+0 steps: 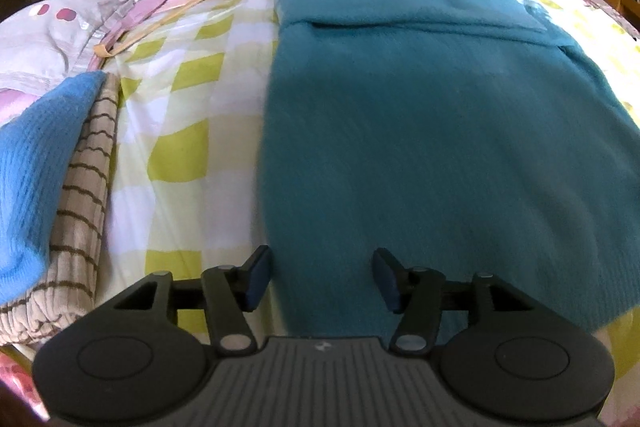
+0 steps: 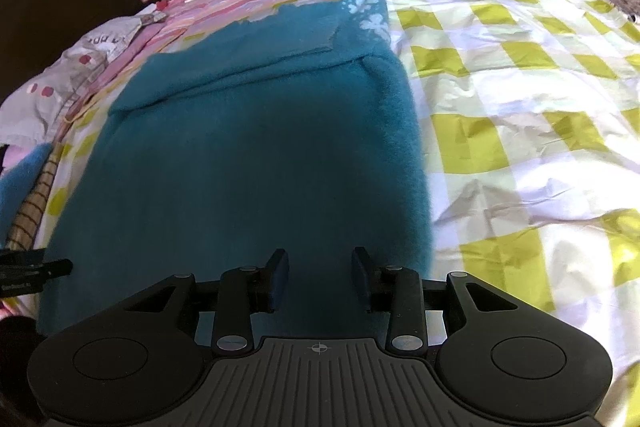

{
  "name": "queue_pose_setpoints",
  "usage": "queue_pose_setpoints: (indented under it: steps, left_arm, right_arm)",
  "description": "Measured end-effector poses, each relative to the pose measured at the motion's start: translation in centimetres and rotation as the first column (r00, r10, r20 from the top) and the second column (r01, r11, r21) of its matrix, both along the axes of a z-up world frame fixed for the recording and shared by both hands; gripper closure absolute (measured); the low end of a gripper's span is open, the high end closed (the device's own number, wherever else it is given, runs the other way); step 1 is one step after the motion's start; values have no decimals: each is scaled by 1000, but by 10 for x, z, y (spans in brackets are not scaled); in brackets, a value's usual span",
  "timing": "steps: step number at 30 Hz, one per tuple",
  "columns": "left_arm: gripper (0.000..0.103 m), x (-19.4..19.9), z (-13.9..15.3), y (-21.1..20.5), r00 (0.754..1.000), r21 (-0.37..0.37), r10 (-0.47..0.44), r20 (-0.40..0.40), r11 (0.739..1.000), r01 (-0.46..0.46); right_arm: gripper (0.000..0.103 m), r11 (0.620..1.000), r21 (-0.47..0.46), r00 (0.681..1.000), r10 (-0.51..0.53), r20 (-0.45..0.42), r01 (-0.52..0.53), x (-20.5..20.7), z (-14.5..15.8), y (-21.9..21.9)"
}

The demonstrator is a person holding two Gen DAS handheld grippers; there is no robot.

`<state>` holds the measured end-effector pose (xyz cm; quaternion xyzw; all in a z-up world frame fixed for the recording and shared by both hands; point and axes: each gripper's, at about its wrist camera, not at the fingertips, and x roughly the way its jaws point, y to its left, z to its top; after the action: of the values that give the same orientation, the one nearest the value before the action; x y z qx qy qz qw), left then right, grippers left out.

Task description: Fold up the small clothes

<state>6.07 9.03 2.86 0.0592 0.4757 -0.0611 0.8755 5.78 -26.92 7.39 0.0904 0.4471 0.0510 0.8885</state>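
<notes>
— Left gripper [image 1: 318,277] first: its jaws stand apart over the near left corner of the teal garment [image 1: 440,155], and from its own camera I see nothing pinched between the blue pads. One pad hangs over the checked bedsheet [image 1: 180,131], the other over the cloth.

— So it straddles the left edge. To take that corner, you think?

— That's my guess, or it has simply let go; I can't tell which. Off to the far left, a blue knit [image 1: 36,163] lies on a brown striped piece [image 1: 84,211], stacked beside the work area, probably the finished pile.

— And the garment itself?

— Flat on the bed, its far end doubled over towards us, so one fold looks done. White flower patterns peek out at the top.

— The right side?

— Right gripper [image 2: 319,277] hovers over the near right part of the teal cloth, jaws parted more narrowly, with only fabric beneath them, not clamped. Both tools sit at the near edge, I'd judge, because the next fold would lift that hem together.
</notes>
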Motion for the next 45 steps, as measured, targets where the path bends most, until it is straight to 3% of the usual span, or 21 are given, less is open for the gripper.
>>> queue_pose_setpoints:
  steps: [10,22,28,33,40,42,45]
  left_arm:
    - [42,-9,-1,4,997,-51,1,-76,999,-5]
    - [42,-17,2,9,997,-36,46,-69,998,-48]
    - [40,-18,2,11,996,-15,63,-68,998,-65]
    - [40,-22,3,21,992,-23,103,-69,994,-105]
    - [40,-8,-5,28,986,-62,94,-140,993,-104]
    - [42,-7,-5,30,984,-79,94,-148,991,-106]
    - [57,-9,-3,29,988,-104,71,-141,991,-86]
  right_arm:
    - [62,999,-44,1000,10,0,-10,-24,6,-7]
    - [55,995,-96,999,-38,-23,36,-44,6,-21]
    - [55,998,-35,994,-58,-89,56,-48,-8,-26]
    - [53,999,-21,995,-41,-91,39,-49,-9,-20]
    - [53,999,22,995,-25,-92,27,-49,-10,-16]
    - [53,999,35,995,-32,-90,35,-48,-11,-16]
    - [53,998,52,996,-33,-85,37,-48,-11,-14]
